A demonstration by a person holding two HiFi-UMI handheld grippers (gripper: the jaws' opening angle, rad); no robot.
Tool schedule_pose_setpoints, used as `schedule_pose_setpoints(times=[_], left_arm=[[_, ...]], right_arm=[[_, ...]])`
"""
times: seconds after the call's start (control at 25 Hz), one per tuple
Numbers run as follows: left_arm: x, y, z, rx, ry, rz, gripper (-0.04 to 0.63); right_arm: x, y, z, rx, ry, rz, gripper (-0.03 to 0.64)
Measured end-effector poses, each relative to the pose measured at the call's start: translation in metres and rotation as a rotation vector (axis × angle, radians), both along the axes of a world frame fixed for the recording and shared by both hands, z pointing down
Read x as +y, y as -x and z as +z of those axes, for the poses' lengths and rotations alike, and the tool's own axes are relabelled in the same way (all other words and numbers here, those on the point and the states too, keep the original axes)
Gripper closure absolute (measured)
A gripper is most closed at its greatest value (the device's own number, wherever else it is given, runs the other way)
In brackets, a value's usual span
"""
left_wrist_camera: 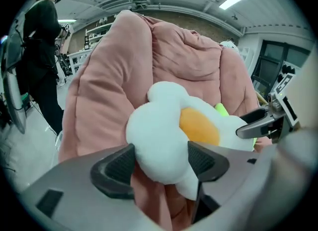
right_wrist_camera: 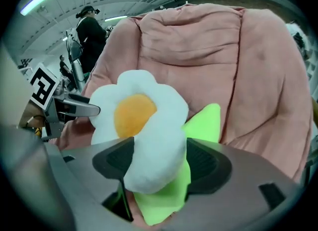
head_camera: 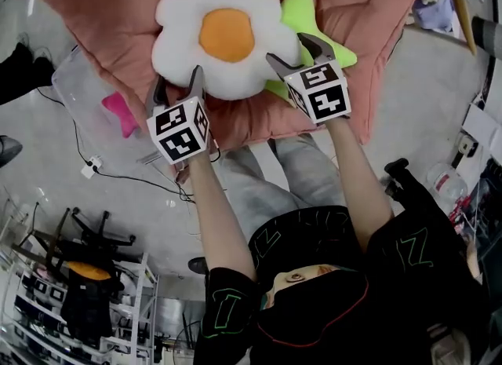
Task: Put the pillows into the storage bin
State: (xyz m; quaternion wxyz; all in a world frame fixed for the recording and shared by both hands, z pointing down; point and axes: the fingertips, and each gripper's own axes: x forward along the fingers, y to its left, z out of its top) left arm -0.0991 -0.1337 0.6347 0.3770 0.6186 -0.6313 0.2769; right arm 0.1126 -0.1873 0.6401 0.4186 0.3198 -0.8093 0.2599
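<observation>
flower pillow white, centre orange-yellow | star pillow lime green, beside right gripper | cushion pink | marker cubes black-and-white squares

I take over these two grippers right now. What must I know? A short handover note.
Left gripper: open, fingers either side of a petal of the white flower-shaped plush pillow with orange centre.
Right gripper: open around another petal.
Flower pillow rests on a lime-green star-shaped pillow and a big pink quilted cushion; clear plastic storage bin shows under the cushion's left edge.
Done: flower pillow laid on the pile.
Left: pull both grippers back; check the pile sits in the bin, which I cannot tell.
</observation>
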Motion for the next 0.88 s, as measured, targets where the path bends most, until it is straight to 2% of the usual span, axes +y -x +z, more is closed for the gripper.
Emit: schedule_pose_setpoints(times=[0.2, 0.28, 0.48, 0.6, 0.88], left_arm=[[-0.006, -0.006, 0.010, -0.006, 0.007, -0.008, 0.304], [-0.007, -0.009, 0.009, 0.000, -0.002, -0.014, 0.367], [-0.004, -0.014, -0.001, 0.018, -0.028, -0.009, 0.470], [-0.001, -0.016, -0.014, 0.029, -0.054, 0.004, 0.494], [0.010, -0.011, -0.066, 0.022, -0.130, 0.011, 0.503]], right_arm=[[0.001, 0.004, 0.012, -0.058, 0.091, 0.007, 0.302], [0.002, 0.004, 0.012, -0.070, 0.117, 0.023, 0.313], [0.007, 0.006, 0.003, -0.060, 0.115, 0.027, 0.432], [0.013, 0.005, -0.004, -0.061, 0.112, 0.009, 0.481], [0.019, 0.009, -0.048, -0.097, 0.063, -0.030, 0.494]])
